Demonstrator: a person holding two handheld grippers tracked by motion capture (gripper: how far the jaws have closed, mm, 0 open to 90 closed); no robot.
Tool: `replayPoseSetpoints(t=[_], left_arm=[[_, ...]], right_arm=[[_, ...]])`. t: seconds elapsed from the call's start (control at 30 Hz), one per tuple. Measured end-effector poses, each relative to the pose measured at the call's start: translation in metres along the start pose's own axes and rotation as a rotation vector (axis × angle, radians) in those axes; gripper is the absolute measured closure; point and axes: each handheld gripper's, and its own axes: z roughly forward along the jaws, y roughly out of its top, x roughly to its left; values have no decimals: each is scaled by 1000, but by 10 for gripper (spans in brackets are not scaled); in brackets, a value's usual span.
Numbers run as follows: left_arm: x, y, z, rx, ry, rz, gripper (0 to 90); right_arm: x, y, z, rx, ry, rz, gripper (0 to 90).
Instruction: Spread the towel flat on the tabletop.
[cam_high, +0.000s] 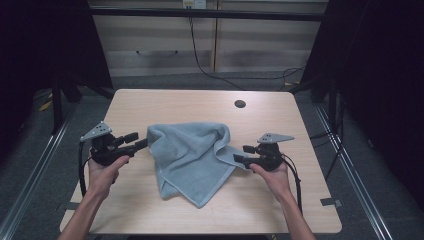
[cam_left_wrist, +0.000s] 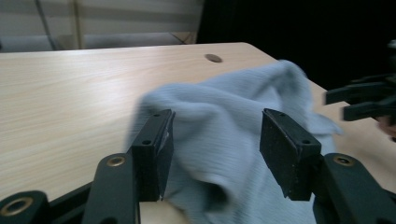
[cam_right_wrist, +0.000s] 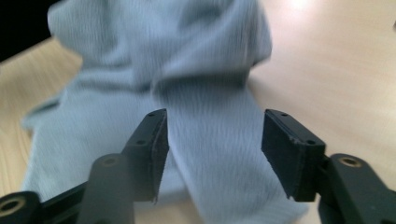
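Two grippers, both with jaws spread wide and holding nothing. Towel (cam_high: 192, 160) lies crumpled mid-bench (cam_high: 150, 102), one fold humped up along its far edge, a corner trailing toward the near edge. Left gripper (cam_high: 141, 142) sits at the towel's left edge, jaws just short of or barely touching the cloth; in the left gripper view the fabric (cam_left_wrist: 219, 140) sits between and beyond the jaws. Right gripper (cam_high: 239, 154) is at the right edge, with cloth running between its jaws in the right gripper view (cam_right_wrist: 215, 149).

Step looks like approach-to-grasp on opposite edges, probably to spread or fold. Next move: push each jaw pair over a single edge layer, close, then lift and pull apart evenly. Risk: pinching several layers in the bunched fold.
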Motion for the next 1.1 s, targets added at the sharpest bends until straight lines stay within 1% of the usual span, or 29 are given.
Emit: replayPoseSetpoints(t=[0.03, 0.07, 0.1, 0.13, 0.17, 0.2, 0.23, 0.27, 0.3, 0.33, 0.37, 0.4, 0.43, 0.47, 0.5, 0.57, 0.63, 0.67, 0.7, 0.73, 0.77, 0.8, 0.83, 0.87, 0.9, 1.0, 1.03, 1.07, 1.1], left_arm=[[-11, -5, 2, 18, -46, 36, 471], [-11, -5, 2, 18, -46, 36, 475], [-23, -14, 10, 58, -101, 64, 494], [-23, -14, 10, 58, -101, 64, 505], [-29, -20, 17, 79, -136, 77, 505], [-34, -28, 25, 103, -153, 79, 505], [-38, -35, 33, 137, -159, 87, 505], [-42, -42, 43, 186, -166, 102, 504], [-46, -48, 50, 226, -168, 117, 495], [-48, -53, 56, 246, -159, 126, 487], [-49, -57, 62, 267, -157, 127, 487], [-49, -60, 66, 299, -145, 140, 487], [-49, -64, 70, 317, -125, 146, 487], [-47, -68, 73, 344, -114, 155, 487], [-42, -75, 78, 382, -89, 165, 498], [-38, -77, 77, 374, -94, 168, 523], [-31, -77, 73, 366, -69, 146, 555], [-29, -76, 70, 375, -54, 167, 587], [-25, -77, 67, 374, -51, 173, 602], [-21, -78, 63, 370, -49, 169, 649], [-11, -78, 56, 367, -40, 164, 671], [-11, -78, 56, 367, -40, 164, 682], [-1, -78, 50, 361, -22, 153, 687], [-1, -78, 50, 361, -22, 153, 694], [4, -77, 48, 358, -7, 149, 699], [18, -77, 41, 339, 25, 121, 699], [21, -78, 39, 329, 38, 98, 699], [24, -77, 37, 324, 52, 83, 674], [25, -77, 35, 322, 56, 82, 667]], right_arm=[[-2, -9, 6, 19, 1, 9, 387], [-2, -9, 6, 19, 1, 9, 387], [-4, -14, 14, 52, -8, 13, 376], [-4, -14, 14, 52, -8, 13, 376], [-4, -16, 19, 72, -27, 12, 378], [-4, -16, 19, 72, -27, 12, 378], [-4, -17, 21, 77, -27, 18, 395], [-4, -18, 22, 80, -24, 19, 459], [-4, -19, 24, 89, -31, 16, 503], [-1, -22, 27, 108, -22, 34, 675], [1, -24, 29, 124, -9, 25, 704], [1, -24, 29, 124, -9, 25, 704], [10, -28, 32, 164, -3, -3, 748], [10, -28, 32, 164, -3, -3, 748], [16, -30, 30, 171, 33, -17, 781], [20, -30, 29, 178, 43, -23, 787], [28, -33, 26, 190, 69, -22, 795], [32, -34, 24, 190, 101, -13, 796], [36, -36, 22, 189, 139, -1, 794], [46, -39, 17, 187, 179, -6, 787], [51, -39, 13, 182, 194, -6, 778], [51, -39, 13, 182, 194, -6, 778], [57, -41, 5, 154, 217, 3, 765], [57, -41, 5, 154, 217, 3, 765], [58, -41, -4, 121, 204, 14, 757], [51, -42, -18, 78, 169, 46, 767], [51, -42, -18, 78, 169, 46, 767], [42, -44, -26, 72, 125, 67, 752], [38, -46, -29, 74, 102, 71, 749]])
